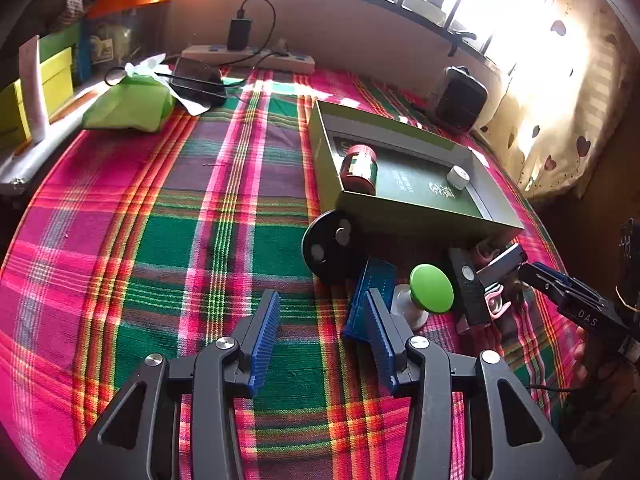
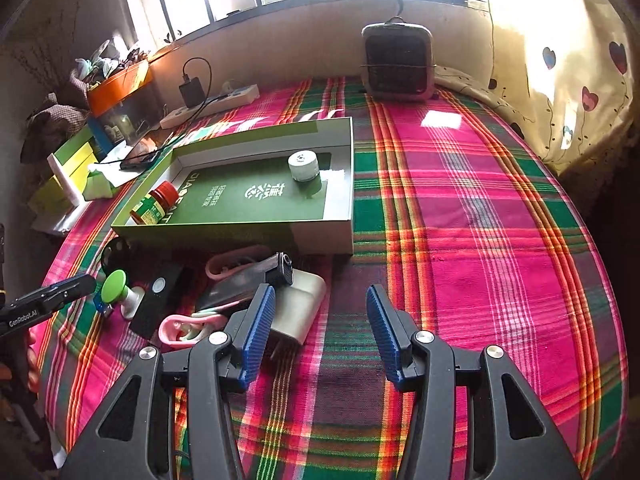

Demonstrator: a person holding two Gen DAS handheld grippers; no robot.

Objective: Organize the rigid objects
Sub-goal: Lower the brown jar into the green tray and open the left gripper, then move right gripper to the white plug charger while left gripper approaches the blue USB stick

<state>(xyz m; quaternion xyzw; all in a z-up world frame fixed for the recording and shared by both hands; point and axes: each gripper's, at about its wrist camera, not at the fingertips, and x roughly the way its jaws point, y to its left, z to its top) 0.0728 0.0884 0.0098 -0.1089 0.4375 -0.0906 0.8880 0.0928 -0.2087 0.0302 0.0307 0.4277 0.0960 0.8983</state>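
On the plaid cloth, everything placed against the green box:

Green box: an open, shallow box (image 2: 256, 236) on the plaid cloth (image 2: 480, 240), its near wall facing both cameras.

Inside the box: a red-capped bottle (image 2: 154, 206) lies on its side at the left end; a small white jar (image 2: 303, 166) stands upright toward the right end, well apart from the bottle.

In front of the box, left end: a black disc (image 1: 326, 254) lies flat, touching or just short of the box's near corner; I cannot tell which.

In front of the box, middle: a green-capped white knob (image 1: 430, 288) lies tipped beside a flat blue piece (image 1: 374, 292) and a black remote-like bar (image 1: 468, 292).

In front of the box, right of those: a clear case with a black end (image 2: 256, 276), pink plastic pieces (image 2: 188, 326) and a beige block (image 2: 300, 308) lie bunched together, touching one another.

Left gripper: the left gripper (image 1: 324, 328) hangs over bare cloth in front of the box; its fingers stand apart with nothing between them, the right one just in front of the blue piece.

Right gripper: the right gripper (image 2: 320, 320) also has its fingers apart and empty, the left finger (image 2: 260, 320) overlapping the beige block in the right wrist view; contact cannot be told.

Beyond the box: a small grey heater (image 2: 396, 64) by the wall, and a white power strip (image 2: 208, 106) with a black charger.
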